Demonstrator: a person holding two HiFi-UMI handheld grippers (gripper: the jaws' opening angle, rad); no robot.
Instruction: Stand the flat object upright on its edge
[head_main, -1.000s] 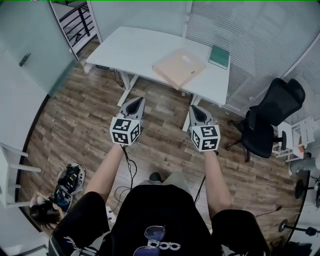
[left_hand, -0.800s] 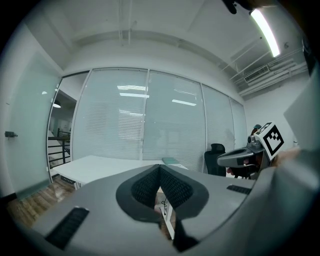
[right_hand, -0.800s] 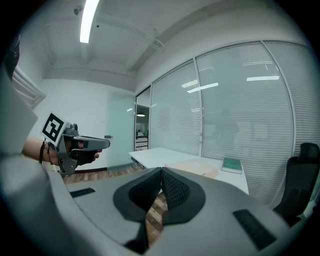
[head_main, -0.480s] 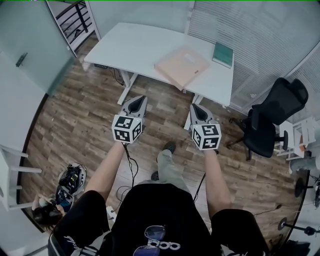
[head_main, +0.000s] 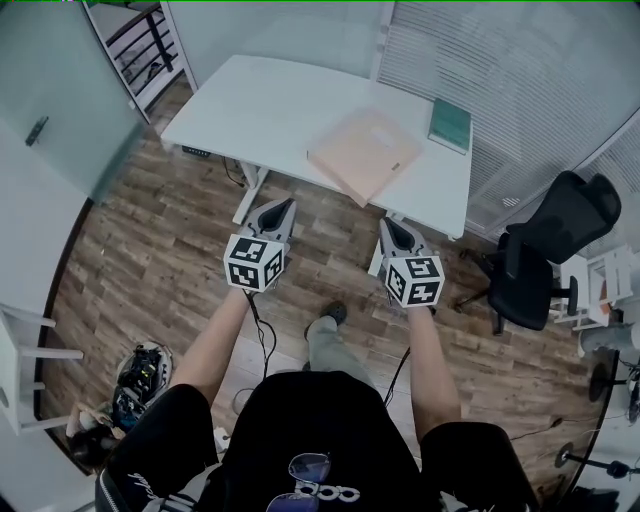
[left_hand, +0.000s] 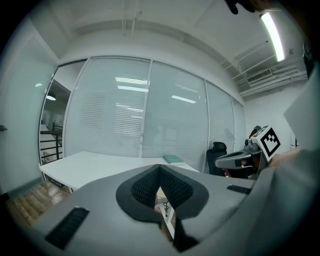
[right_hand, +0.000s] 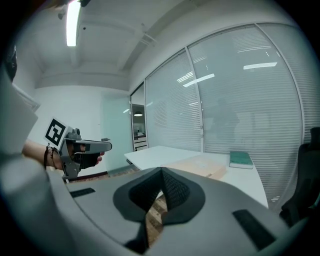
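Jaws of left gripper (head_main: 285, 204), right gripper (head_main: 386, 222) clenched, empty; thin tan rectangular box (head_main: 365, 155) flat on white table (head_main: 250, 110).

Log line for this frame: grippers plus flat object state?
left gripper: shut, empty | right gripper: shut, empty | tan flat box: lying flat on white table, untouched

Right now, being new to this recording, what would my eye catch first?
The grey left gripper and right gripper are held shut and empty above the wooden floor. Ahead stands a white desk bearing a flat pale-orange box near its front edge and a green book by the far right corner.
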